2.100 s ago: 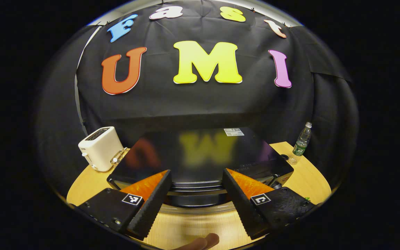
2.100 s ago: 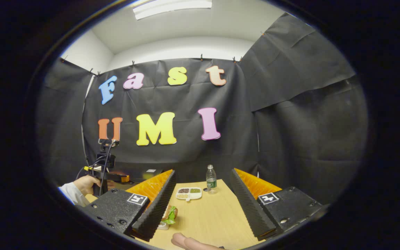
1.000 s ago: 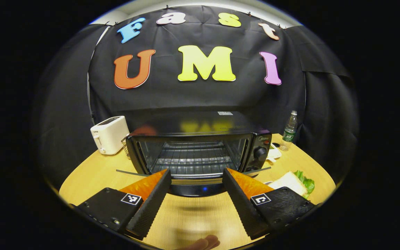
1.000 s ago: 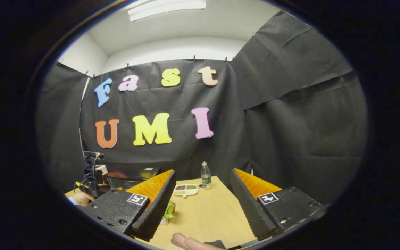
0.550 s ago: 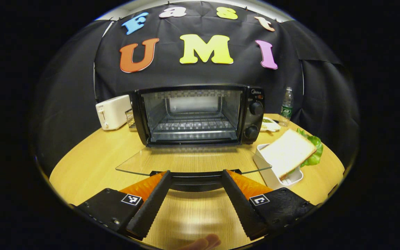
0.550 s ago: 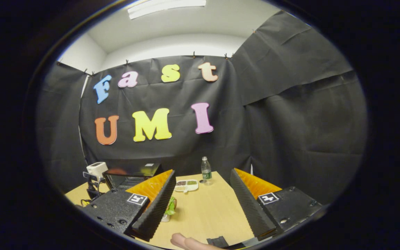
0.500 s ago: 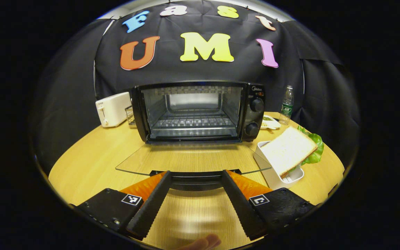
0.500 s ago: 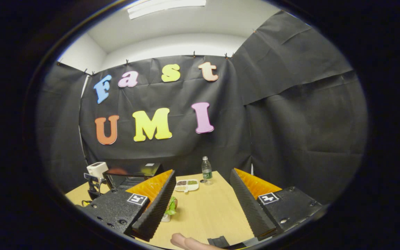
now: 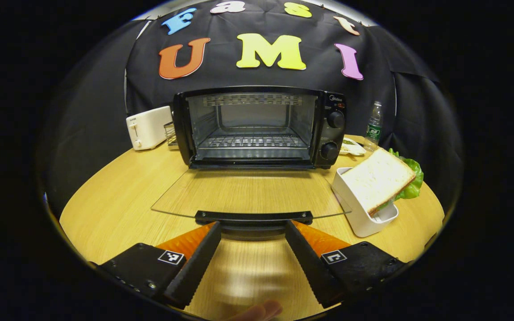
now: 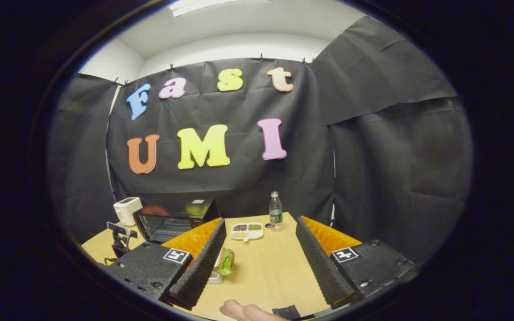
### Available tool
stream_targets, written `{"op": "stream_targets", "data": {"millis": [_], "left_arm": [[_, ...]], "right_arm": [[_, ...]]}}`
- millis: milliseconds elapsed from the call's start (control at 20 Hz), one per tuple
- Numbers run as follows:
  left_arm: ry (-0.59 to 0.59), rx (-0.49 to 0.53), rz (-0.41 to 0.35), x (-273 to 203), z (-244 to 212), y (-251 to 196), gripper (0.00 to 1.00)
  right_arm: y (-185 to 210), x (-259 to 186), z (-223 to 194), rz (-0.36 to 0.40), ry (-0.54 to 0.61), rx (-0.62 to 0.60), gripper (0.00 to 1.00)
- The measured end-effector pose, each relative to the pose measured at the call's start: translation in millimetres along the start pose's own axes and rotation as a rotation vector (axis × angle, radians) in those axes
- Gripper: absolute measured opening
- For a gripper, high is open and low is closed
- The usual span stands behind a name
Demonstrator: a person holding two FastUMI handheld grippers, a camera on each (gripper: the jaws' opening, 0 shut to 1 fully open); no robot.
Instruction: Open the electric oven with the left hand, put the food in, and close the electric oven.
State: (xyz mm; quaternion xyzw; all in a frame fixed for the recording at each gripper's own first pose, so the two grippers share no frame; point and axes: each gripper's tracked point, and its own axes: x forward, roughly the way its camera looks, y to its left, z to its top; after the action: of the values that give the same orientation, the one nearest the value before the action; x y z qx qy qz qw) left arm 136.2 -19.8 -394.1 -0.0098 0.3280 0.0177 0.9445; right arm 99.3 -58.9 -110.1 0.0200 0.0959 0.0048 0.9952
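**Grippers idle, oven door down, food still outside**

Left gripper (image 9: 252, 249): fingers spread wide, holding nothing. Its tips sit just short of the door handle (image 9: 253, 217), either side of it, apparently not touching.

Right gripper (image 10: 259, 263): fingers likewise wide apart and empty, hovering over the table (image 10: 266, 267), well to the right of the oven.

Oven (image 9: 257, 127): door (image 9: 250, 194) fully lowered, lying flat in front of the cavity. Rack (image 9: 252, 141) inside is bare.

Sandwich (image 9: 379, 178): bread and lettuce, propped in a white tray (image 9: 359, 220) just right of the oven door. Not yet picked up.

Other stock: toaster (image 9: 147, 127) left of the oven; bottle (image 9: 374, 125) and a small divided dish (image 10: 247, 231) to its right and behind.

Progress, judged: opening looks done. Left to do: take the sandwich, place it on the rack, raise the door.

Writing: small logo on the oven's control panel above two knobs, and a green label on the bottle, both too small to read. Square coded markers on both grippers' finger bases.
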Motion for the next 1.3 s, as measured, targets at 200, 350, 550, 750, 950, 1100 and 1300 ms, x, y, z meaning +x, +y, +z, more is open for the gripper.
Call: {"op": "stream_targets", "data": {"millis": [200,350,550,750,950,1100,1300], "left_arm": [[-0.077,-0.026,-0.038,-42.6,32.4,4.8,0.95],[-0.188,-0.030,-0.047,-80.3,74.7,14.4,0.94],[-0.362,-0.029,-0.018,-130.8,140.8,32.4,0.94],[-0.521,-0.037,-0.001,-177.8,184.4,44.6,0.93],[-0.609,-0.064,0.005,-208.5,219.1,55.3,0.93],[-0.660,-0.049,0.046,-223.6,230.6,67.1,0.83],[-0.666,-0.043,0.058,-223.7,228.9,67.1,0.96]], "right_arm": [[8.3,48.9,-21.5,0.056,0.101,-0.003,0.95],[23.6,86.8,-47.6,0.139,0.218,0.009,0.96],[35.2,132.1,-95.0,0.237,0.418,0.024,0.95],[55.2,171.3,-142.5,0.343,0.639,0.049,1.00],[73.4,183.5,-184.0,0.423,0.832,0.125,0.92],[82.9,184.0,-204.0,0.482,0.976,0.210,0.91],[97.5,180.2,-221.4,0.552,1.169,0.308,0.84]]}}
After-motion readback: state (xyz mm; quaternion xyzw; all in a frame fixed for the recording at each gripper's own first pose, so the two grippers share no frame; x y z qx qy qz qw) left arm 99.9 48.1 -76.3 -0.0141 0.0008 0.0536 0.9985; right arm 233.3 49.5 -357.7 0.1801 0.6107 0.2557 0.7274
